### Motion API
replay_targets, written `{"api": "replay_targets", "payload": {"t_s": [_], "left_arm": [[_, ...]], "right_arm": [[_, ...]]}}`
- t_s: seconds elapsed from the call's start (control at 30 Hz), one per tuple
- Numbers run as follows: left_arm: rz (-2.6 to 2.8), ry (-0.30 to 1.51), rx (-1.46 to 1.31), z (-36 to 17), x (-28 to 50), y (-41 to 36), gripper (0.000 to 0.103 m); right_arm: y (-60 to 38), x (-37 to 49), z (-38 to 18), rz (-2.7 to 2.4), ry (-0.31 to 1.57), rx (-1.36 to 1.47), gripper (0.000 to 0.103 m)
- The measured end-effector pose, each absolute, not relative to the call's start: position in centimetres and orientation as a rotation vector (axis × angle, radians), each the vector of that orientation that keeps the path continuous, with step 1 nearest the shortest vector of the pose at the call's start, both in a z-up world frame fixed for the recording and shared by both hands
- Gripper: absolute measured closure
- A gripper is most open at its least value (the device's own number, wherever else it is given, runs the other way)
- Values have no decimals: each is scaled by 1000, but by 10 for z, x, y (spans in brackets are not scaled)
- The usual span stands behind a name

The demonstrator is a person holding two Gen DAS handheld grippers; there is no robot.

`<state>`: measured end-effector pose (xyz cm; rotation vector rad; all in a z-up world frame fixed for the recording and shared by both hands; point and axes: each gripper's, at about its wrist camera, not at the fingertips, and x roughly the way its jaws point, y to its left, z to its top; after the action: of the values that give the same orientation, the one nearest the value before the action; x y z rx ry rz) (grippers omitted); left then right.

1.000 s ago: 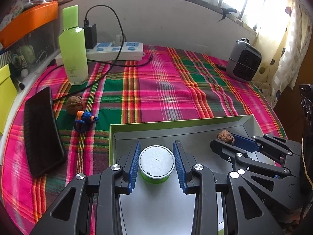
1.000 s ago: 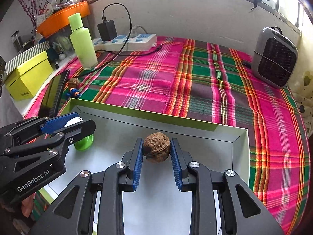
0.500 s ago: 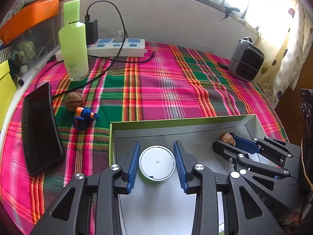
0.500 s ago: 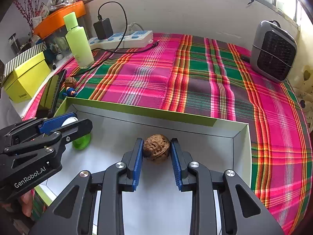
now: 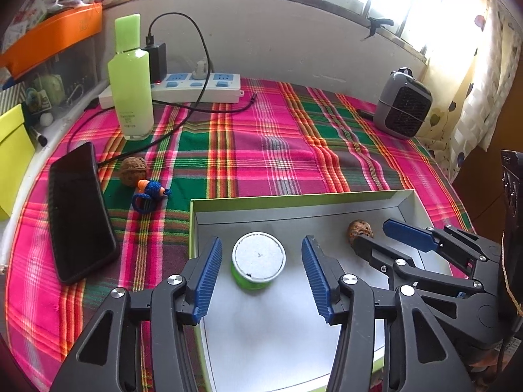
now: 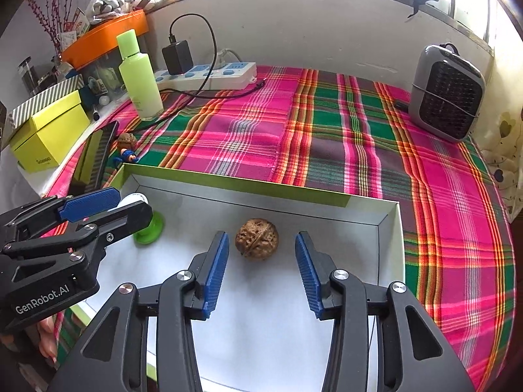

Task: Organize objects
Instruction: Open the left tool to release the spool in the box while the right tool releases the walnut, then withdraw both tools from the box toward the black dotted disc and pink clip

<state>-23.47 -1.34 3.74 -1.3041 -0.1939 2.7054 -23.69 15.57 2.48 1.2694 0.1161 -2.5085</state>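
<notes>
Woven plaid cloth, glossy phone, wrinkled rough walnut, matt cardboard tray

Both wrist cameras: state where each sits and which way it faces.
Left wrist: on the left claw, looking down over the small green tub in the tray; right claw shows.
Right wrist: on the right claw, over the walnut; left claw and fingers show.
Shared: tray, both open claws, green bottle.
</notes>
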Motion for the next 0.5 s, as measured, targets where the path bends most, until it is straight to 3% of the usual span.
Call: {"api": "replay_targets", "payload": {"t_s": [0.5], "left_arm": [[2721, -167, -1212, 61, -163, -12, 52]], "right_arm": [[175, -165, 50, -2546, 50, 1174, 59]]}}
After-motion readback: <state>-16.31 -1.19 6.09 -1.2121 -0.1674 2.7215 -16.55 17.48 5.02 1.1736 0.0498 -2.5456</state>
